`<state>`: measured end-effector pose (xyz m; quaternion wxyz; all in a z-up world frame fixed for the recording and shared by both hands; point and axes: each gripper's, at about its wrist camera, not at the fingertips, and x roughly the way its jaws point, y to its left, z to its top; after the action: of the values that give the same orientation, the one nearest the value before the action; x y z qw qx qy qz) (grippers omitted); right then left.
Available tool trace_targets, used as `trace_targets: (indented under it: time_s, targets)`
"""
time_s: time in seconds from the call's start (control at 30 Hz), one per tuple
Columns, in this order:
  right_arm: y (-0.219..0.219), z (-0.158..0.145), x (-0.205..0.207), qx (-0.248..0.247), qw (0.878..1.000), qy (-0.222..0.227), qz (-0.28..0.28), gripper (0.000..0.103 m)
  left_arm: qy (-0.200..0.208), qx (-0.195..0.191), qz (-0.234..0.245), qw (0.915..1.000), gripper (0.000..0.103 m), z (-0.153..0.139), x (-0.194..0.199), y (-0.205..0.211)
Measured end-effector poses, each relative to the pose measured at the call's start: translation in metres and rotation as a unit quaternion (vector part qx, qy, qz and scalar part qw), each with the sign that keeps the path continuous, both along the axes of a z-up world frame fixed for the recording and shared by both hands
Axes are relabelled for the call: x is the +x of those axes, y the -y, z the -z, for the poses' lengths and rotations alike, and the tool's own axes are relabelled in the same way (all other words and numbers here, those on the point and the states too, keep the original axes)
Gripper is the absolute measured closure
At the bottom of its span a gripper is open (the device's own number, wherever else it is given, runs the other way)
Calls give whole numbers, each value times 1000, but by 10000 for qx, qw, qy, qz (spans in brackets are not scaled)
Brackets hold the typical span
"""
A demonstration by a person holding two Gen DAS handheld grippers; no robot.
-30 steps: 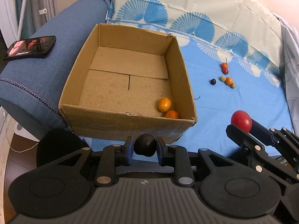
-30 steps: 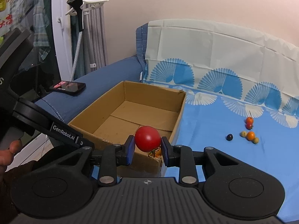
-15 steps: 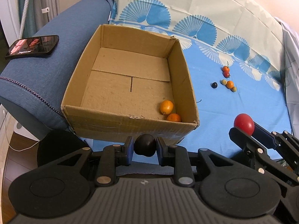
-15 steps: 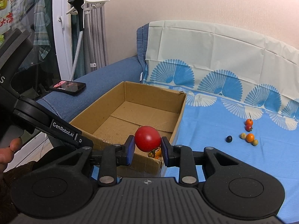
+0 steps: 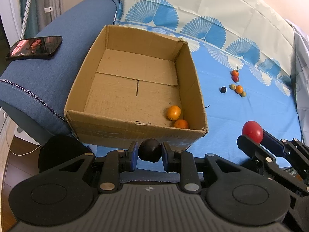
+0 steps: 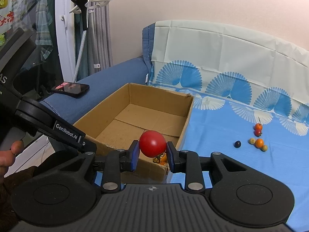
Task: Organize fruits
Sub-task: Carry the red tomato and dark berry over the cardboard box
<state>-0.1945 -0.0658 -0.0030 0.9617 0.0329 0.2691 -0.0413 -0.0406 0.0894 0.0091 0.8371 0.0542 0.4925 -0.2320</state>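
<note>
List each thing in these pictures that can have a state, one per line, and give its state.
cardboard box: open, two orange fruits inside.
left gripper: shut on dark fruit.
right gripper: shut on red tomato.
phone: screen lit, lying on the sofa arm.
small fruits: loose on blue sheet.

Soft, even light; fisheye-bent edges

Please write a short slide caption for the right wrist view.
Right gripper holds a red tomato beside the cardboard box; small fruits lie on the blue cloth.
</note>
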Motion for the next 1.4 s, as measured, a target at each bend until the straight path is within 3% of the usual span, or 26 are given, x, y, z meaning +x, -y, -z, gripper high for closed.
trace_targets:
  time_s: [0.8,1.4]
  targets:
    - [4,5,26,-28,9999,-71,94,72,-6,40,-203,9998,75,5,34,-1]
    - [4,25,93,-19,9994,-331,-127,72,-40,43,-466,9989,75,22,95,13]
